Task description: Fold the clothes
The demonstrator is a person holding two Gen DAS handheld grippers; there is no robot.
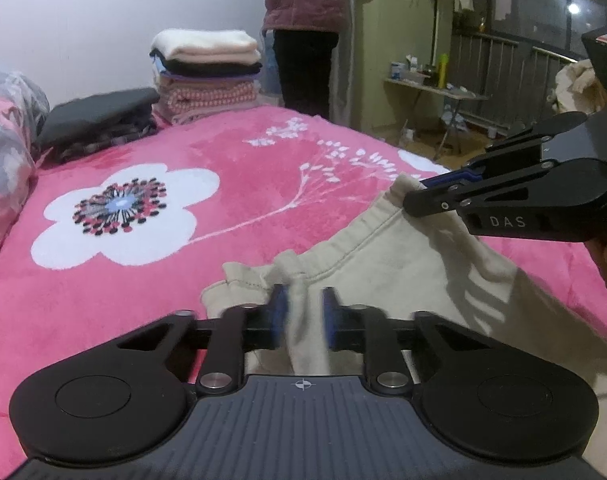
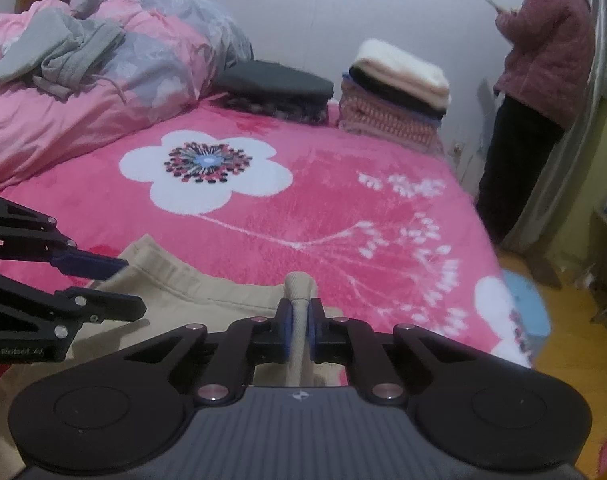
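Note:
A beige garment [image 1: 399, 268] with a ribbed hem lies at the near edge of the pink floral bed [image 1: 231, 184]. My right gripper [image 2: 299, 320] is shut on a bunched corner of the garment's hem [image 2: 207, 288] and holds it a little off the blanket. From the left wrist view the right gripper [image 1: 413, 194] comes in from the right, pinching that corner. My left gripper [image 1: 305, 312] is open, with a fold of the hem lying between its blurred blue pads [image 1: 280, 306]. In the right wrist view the left gripper [image 2: 123, 286] shows its fingers apart over the hem's left end.
Two stacks of folded clothes [image 1: 207, 68] [image 1: 99, 120] sit at the far side of the bed. A rumpled pink-grey duvet [image 2: 83, 80] with a grey hoodie [image 2: 59, 52] fills the left. A person in a pink jacket [image 2: 543, 60] stands by the far corner. A small cluttered table [image 1: 431, 84] stands beyond the bed.

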